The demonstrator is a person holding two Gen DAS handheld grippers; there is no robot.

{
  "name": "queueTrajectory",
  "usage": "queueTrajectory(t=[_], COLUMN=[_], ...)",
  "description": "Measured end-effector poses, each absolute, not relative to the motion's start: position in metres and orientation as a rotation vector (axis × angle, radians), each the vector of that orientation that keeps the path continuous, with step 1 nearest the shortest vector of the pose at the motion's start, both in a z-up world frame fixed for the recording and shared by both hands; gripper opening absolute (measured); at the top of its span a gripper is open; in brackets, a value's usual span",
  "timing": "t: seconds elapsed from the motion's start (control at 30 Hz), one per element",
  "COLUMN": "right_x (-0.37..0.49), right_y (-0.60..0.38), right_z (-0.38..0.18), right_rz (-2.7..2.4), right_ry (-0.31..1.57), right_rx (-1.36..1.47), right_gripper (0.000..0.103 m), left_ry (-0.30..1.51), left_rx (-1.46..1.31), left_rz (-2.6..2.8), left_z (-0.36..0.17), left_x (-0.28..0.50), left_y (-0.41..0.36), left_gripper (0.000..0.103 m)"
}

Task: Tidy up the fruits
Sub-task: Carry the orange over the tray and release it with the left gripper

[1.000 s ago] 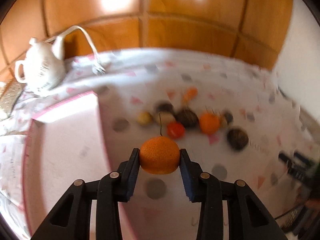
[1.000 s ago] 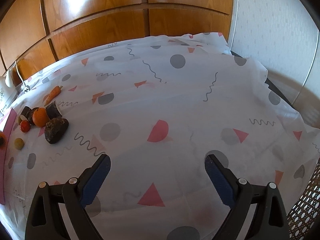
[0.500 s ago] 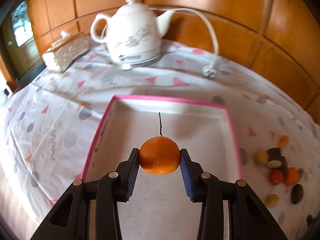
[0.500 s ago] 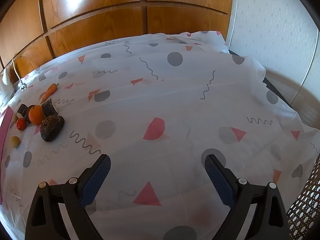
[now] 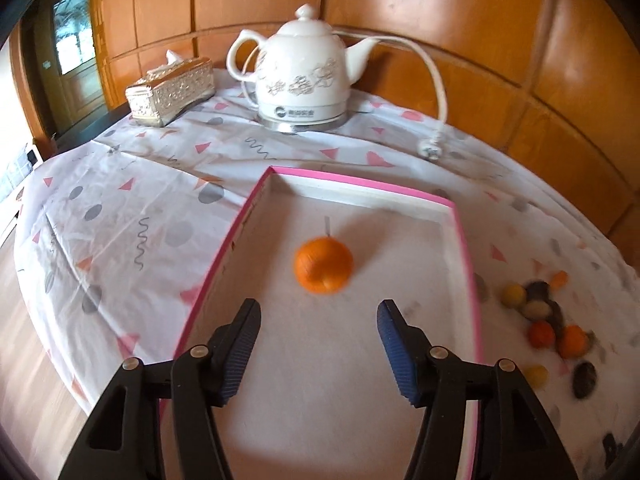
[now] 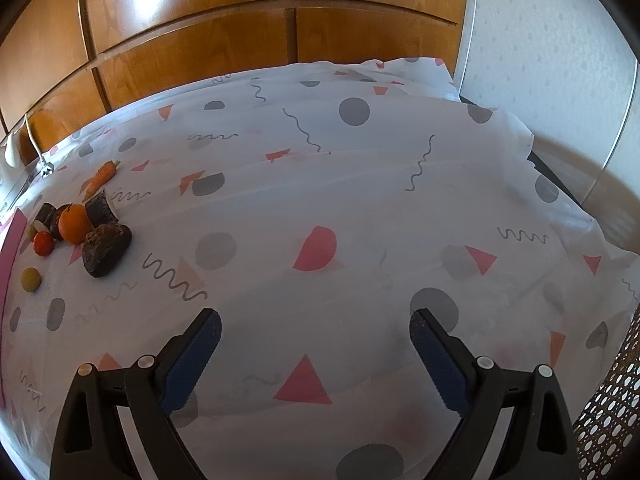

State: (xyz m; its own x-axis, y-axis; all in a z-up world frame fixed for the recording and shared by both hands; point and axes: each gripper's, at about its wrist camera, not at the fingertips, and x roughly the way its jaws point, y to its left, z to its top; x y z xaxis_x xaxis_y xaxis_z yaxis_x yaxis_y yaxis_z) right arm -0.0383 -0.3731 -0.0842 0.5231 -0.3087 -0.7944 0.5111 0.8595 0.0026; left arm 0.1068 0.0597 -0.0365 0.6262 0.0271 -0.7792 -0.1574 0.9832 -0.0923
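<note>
An orange tangerine point(image 5: 323, 265) with a thin stem lies blurred inside the pink-rimmed white tray point(image 5: 466, 240), just ahead of my left gripper point(image 5: 318, 316), which is open and empty above the tray. A small pile of fruits and vegetables point(image 5: 548, 320) lies on the cloth right of the tray. In the right wrist view the same pile point(image 6: 76, 232) sits at the far left, with an orange point(image 6: 74, 224), a red tomato point(image 6: 43, 243), a dark lump point(image 6: 106, 250) and a carrot point(image 6: 102, 176). My right gripper point(image 6: 316, 330) is open and empty over bare cloth.
A white ceramic kettle point(image 5: 304, 76) with a cord and plug point(image 5: 430, 150) stands behind the tray. A silver tissue box point(image 5: 170, 92) is at the back left. The patterned tablecloth point(image 6: 360, 200) covers the table; wooden panels stand behind. The table edge drops off left point(image 5: 36, 280).
My left gripper opened and let go of the tangerine, which now lies in the tray. The left view drew back slightly. The right gripper barely moved.
</note>
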Motion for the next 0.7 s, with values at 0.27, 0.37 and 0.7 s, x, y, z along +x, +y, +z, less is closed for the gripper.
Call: queueTrajectory(t=[0.27, 0.37, 0.7], right_x=[-0.036, -0.033, -0.008], right_y=[-0.361, -0.353, -0.305], right_z=[-0.082, -0.079, -0.062], right_rz=[-0.464, -0.419, -0.219], right_ry=[0.892, 0.892, 0.877], right_rx=[0.228, 0.226, 0.161], right_gripper=[0.097, 0.097, 0.094], left_ry=[0.836, 0.829, 0.852], left_rx=[-0.126, -0.125, -0.165], left_rz=[0.005, -0.007, 0.064], left_z=[-0.024, -0.026, -0.037], left_x=[0.053, 0.039, 0.019], left_y=[0.038, 0.036, 0.053], left_gripper=[0.077, 0.078, 0.079])
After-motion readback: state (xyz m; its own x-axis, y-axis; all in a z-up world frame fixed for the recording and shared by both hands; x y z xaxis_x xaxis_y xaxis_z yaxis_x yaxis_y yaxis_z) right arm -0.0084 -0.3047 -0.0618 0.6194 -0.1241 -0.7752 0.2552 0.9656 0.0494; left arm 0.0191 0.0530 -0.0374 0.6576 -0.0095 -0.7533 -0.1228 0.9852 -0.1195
